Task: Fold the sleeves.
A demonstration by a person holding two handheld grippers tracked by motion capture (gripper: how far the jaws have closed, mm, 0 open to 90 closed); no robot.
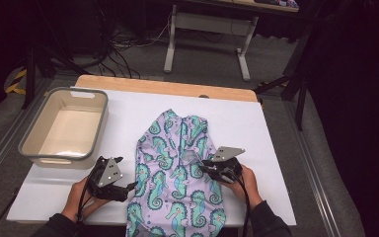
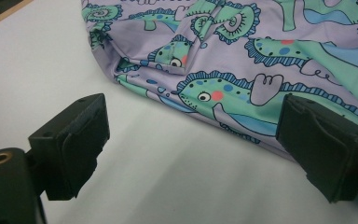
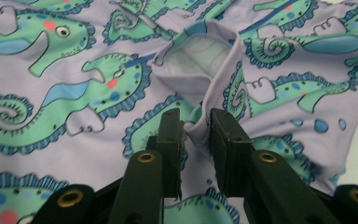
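White sheeting covered the desk (image 1: 276, 128), where a lilac seahorse-print garment (image 1: 177, 173) lay spread near the front edge, a grey tub (image 1: 37, 153) well to its left. Right hand-held gripper (image 3: 196, 128) pinched a raised fold of the garment. Left hand-held gripper (image 2: 191, 140) stood wide open, empty, just beside the cloth's edge.

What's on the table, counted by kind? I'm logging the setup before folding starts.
Garment, seahorse print: 1
Bin, grey and beige: 1
Grippers, left and right: 2
Total: 4
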